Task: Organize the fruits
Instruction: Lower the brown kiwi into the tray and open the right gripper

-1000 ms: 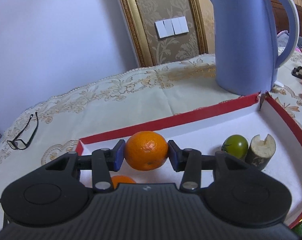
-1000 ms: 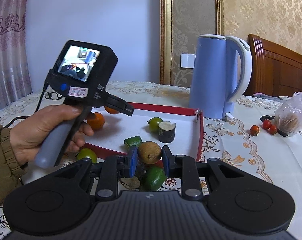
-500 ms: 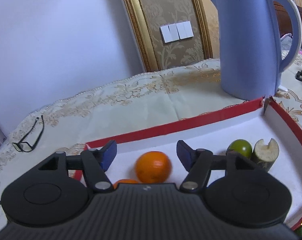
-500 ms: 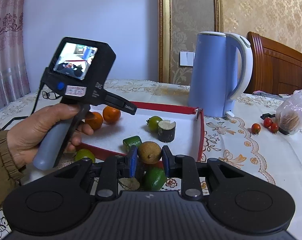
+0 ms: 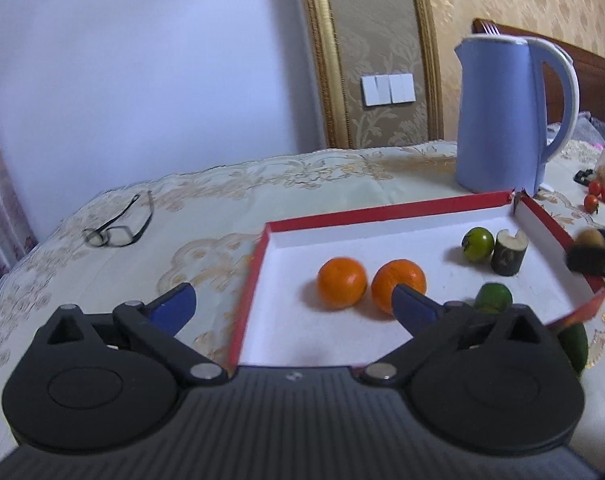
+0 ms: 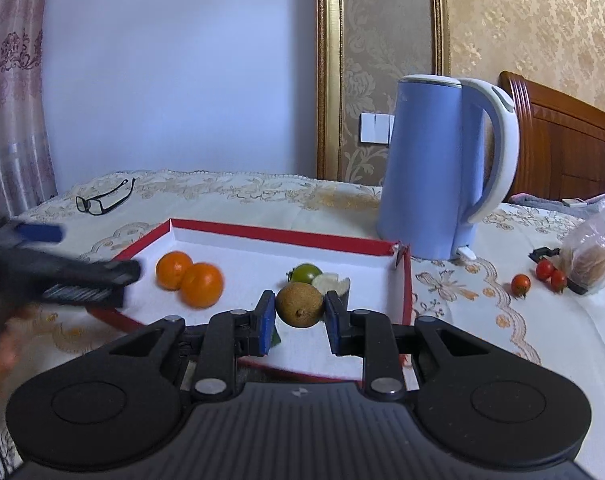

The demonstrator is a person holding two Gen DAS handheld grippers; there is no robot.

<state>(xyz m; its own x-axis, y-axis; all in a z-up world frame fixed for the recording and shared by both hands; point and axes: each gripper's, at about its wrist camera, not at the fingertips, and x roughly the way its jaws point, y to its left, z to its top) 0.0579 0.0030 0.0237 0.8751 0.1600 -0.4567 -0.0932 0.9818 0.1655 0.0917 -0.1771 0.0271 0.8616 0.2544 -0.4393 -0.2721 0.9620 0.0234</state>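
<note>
Oranges: two in the red tray
Cherry tomatoes: three
Left gripper: opening, nothing between
Right gripper: clamped on one kiwi

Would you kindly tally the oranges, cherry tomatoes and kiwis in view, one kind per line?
Oranges: 2
Cherry tomatoes: 3
Kiwi: 1
Total: 6

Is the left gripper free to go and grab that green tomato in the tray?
Probably yes. The left gripper is empty, its jaws opening, and the green tomato sits uncovered in the tray, though a cut stalk piece stands right beside it.
</note>
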